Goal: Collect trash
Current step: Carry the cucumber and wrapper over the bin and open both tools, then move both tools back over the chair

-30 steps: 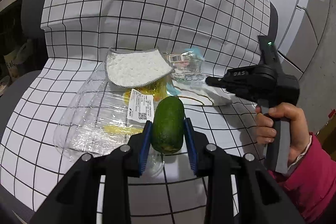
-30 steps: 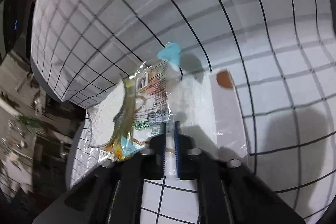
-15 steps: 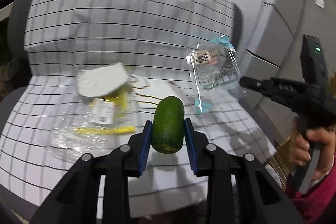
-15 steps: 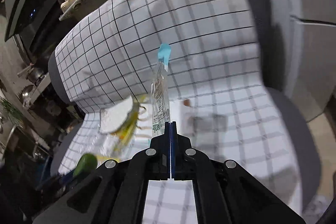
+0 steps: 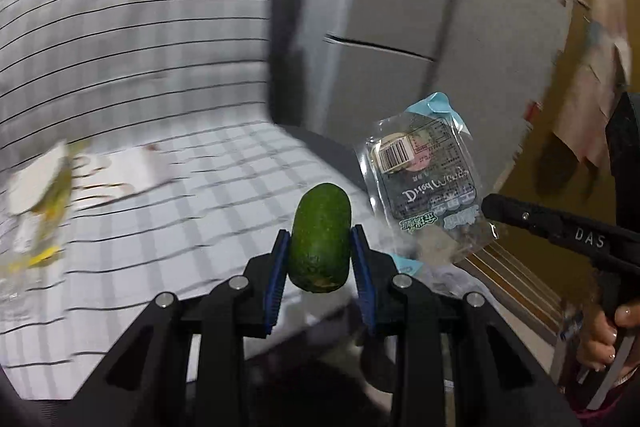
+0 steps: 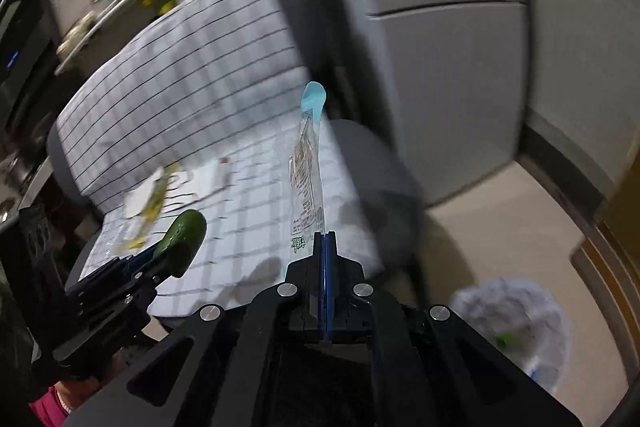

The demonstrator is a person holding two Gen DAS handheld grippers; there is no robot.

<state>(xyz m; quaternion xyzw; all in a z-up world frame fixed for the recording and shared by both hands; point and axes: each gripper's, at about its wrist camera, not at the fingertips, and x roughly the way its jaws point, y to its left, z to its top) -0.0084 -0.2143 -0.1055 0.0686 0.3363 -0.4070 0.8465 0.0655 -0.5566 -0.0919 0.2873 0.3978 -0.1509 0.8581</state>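
My left gripper (image 5: 320, 249) is shut on a dark green avocado (image 5: 320, 237), held upright between its blue pads. Beside it, my right gripper (image 6: 325, 241) is shut on a clear plastic wrapper (image 6: 307, 175) with a light blue tab and a barcode label. The same wrapper (image 5: 426, 173) hangs off the right gripper's tip (image 5: 490, 205) in the left wrist view. Both grippers are in the air past the seat's right edge. The left gripper (image 6: 172, 253) with the avocado (image 6: 182, 241) shows in the right wrist view at the lower left.
More trash lies on the checked cloth (image 5: 160, 219) over a grey chair: a clear bag with a white pad (image 5: 36, 195) and a white paper (image 5: 132, 171). A bin with a white liner (image 6: 516, 327) stands on the floor at the lower right. Grey cabinets (image 5: 392, 11) stand behind.
Both grippers swung right, away from the seat. The right gripper lifted the wrapper off the cloth and carried it past the chair's edge; the bin came into its view. The avocado stayed gripped.
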